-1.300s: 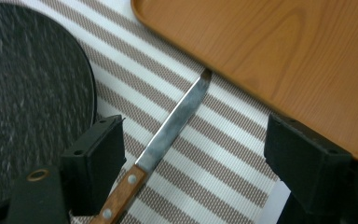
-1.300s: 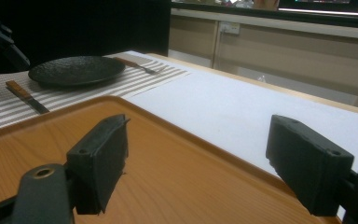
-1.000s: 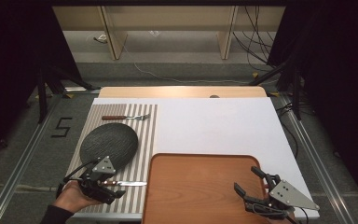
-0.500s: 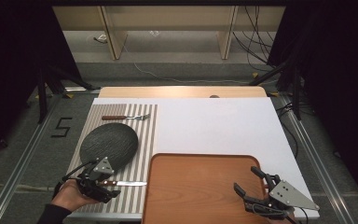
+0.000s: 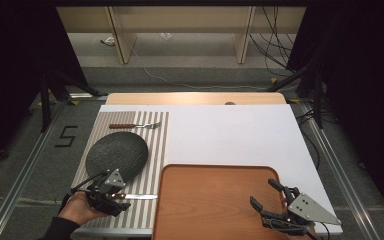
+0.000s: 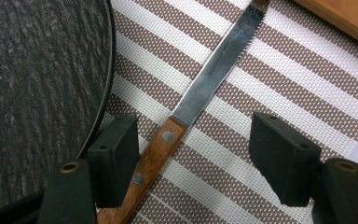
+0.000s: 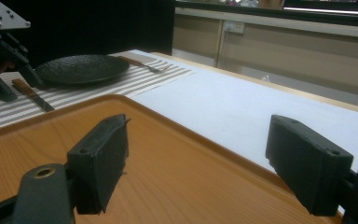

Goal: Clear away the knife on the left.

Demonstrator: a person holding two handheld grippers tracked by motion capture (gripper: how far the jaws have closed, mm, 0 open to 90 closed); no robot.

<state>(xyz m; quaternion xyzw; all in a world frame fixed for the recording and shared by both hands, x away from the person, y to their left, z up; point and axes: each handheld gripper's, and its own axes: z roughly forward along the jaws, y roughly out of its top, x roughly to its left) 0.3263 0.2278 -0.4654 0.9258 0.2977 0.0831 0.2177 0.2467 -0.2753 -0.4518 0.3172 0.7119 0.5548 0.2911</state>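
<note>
So your left gripper (image 6: 193, 154) was sitting right over the knife (image 6: 200, 98), which lay flat on the striped placemat (image 6: 270, 84) just beside the dark plate (image 6: 32, 79). The wooden handle ran right by the pad on the plate side, touching it or nearly, I couldn't tell which, while the other pad stood well off it over bare mat, so no real grip there. The jaws had just been closing in, with the handle between them, but they were still apart and not pinching. The blade pointed away from you toward the wooden tray (image 5: 215, 200). In the high view your left hand (image 5: 77, 207) came in low at the near left corner of the counter (image 5: 230, 130), gripper tipped down at the mat. Your right gripper (image 5: 272, 197) was spread wide with nothing between the pads, held low over the near right part of the tray, angled across it. A fork (image 5: 135, 126) lay on the far end of the mat, beyond the plate.
</note>
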